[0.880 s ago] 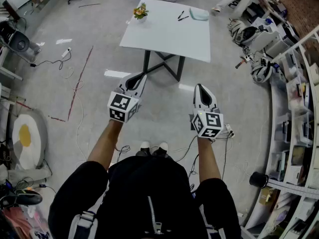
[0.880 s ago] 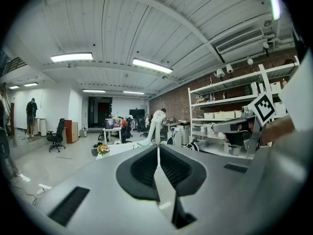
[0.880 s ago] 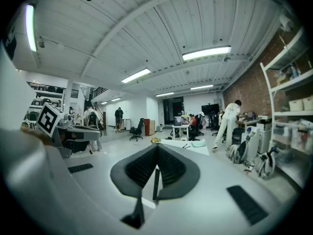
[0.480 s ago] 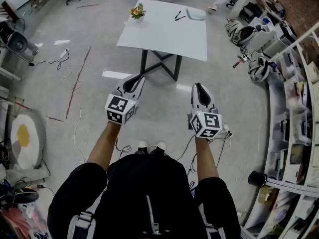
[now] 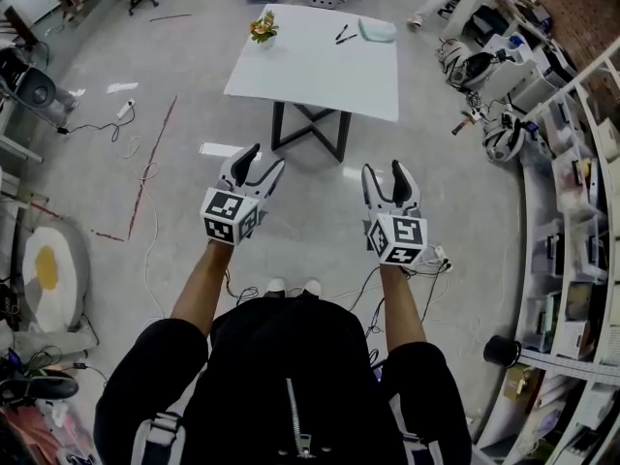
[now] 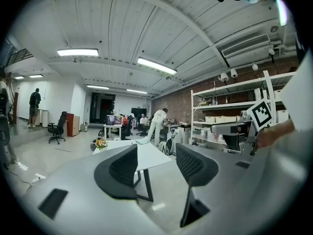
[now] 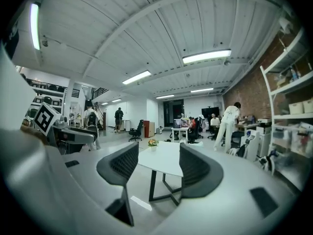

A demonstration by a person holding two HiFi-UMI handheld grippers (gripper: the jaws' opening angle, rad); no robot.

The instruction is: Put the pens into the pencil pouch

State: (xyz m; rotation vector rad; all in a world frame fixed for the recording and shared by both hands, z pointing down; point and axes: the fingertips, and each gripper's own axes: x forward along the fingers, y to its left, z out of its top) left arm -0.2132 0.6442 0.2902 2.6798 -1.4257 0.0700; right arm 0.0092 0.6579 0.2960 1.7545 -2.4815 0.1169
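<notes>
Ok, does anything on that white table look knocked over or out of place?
Nothing stands out. On the table the flower pot stands upright at one far corner, and the two pens lie loose beside the pencil pouch at the other. Nothing looks spilled, though it is far away.

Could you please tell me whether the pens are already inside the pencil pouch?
No, in the head view the pens lie on the white table, just left of the pencil pouch.
</notes>
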